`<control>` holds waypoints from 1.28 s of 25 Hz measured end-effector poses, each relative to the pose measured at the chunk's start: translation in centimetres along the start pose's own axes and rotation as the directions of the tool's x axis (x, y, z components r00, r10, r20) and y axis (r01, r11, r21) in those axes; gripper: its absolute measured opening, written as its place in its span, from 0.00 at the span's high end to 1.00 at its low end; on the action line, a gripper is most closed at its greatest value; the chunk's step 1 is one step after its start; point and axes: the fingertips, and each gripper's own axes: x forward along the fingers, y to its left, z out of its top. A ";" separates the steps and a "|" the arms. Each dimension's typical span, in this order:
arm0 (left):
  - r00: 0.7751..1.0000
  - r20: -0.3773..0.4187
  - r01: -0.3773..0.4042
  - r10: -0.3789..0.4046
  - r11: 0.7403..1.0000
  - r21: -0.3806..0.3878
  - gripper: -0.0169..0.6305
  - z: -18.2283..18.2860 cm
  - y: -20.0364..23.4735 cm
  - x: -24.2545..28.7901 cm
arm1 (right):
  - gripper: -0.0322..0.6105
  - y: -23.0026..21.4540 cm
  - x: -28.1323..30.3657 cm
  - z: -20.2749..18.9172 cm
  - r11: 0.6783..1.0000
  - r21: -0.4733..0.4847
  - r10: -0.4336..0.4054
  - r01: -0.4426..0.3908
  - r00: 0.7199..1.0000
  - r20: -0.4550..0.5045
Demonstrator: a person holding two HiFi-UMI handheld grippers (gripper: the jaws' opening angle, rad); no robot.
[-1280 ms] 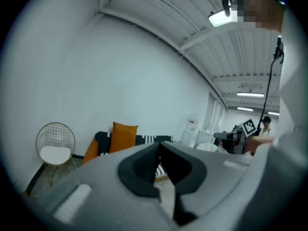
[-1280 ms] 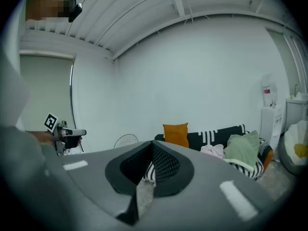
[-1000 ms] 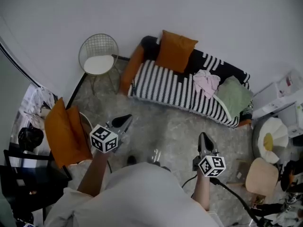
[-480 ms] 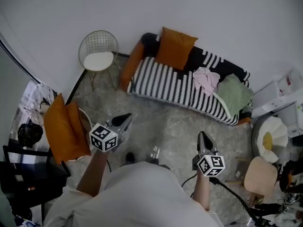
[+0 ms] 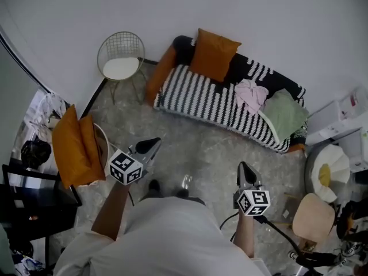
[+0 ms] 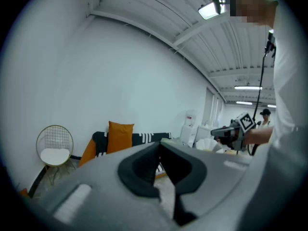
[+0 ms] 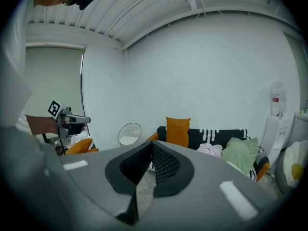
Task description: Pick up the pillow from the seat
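Observation:
An orange pillow [image 5: 214, 55] stands upright against the back of a black-and-white striped sofa [image 5: 201, 99]; it also shows in the left gripper view [image 6: 119, 136] and the right gripper view [image 7: 178, 131]. Two more orange cushions [image 5: 75, 148] lean on a seat at the left. My left gripper [image 5: 150, 145] is shut and empty, held over the floor between that seat and the sofa. My right gripper [image 5: 244, 168] is likewise shut and empty, over the floor in front of the sofa's right half. Both point toward the sofa and stay well short of it.
A pink cloth [image 5: 250, 96] and a green cloth [image 5: 284, 115] lie on the sofa's right end. A wire chair [image 5: 120, 59] with a white pad stands left of the sofa. A dark table [image 5: 29, 200] is at the far left, a beige stool [image 5: 313, 217] and white clutter at the right.
The sofa, chair and cushions have slid a little upward in the head view as the person moved. Both grippers stay shut and empty.

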 end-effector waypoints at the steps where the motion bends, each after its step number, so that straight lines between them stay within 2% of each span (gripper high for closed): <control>1: 1.000 0.004 -0.006 0.006 1.000 0.003 0.98 0.0 -0.4 0.2 | 0.95 -0.2 -0.1 -0.1 1.000 -0.015 0.010 -0.010 1.000 -0.006; 8: 0.999 -0.001 -0.049 0.049 0.999 -0.006 0.98 -0.7 -2.1 1.0 | 0.95 -1.9 -0.6 -0.3 0.998 -0.048 0.043 -0.044 0.999 -0.014; 16: 0.997 -0.002 -0.078 0.078 0.996 -0.034 0.98 -0.9 -2.7 2.0 | 0.95 -3.6 -0.8 -0.5 0.998 -0.038 0.053 -0.053 0.999 -0.010; 21: 0.997 0.022 -0.079 0.081 0.995 -0.053 0.98 -0.2 -1.5 2.6 | 0.95 -4.0 0.2 0.0 0.998 -0.030 0.052 -0.052 0.999 0.001; 32: 0.999 0.002 -0.050 0.050 0.998 -0.041 0.98 1.1 3.8 6.9 | 0.95 -5.9 5.7 1.7 1.000 -0.012 0.023 -0.023 1.000 0.000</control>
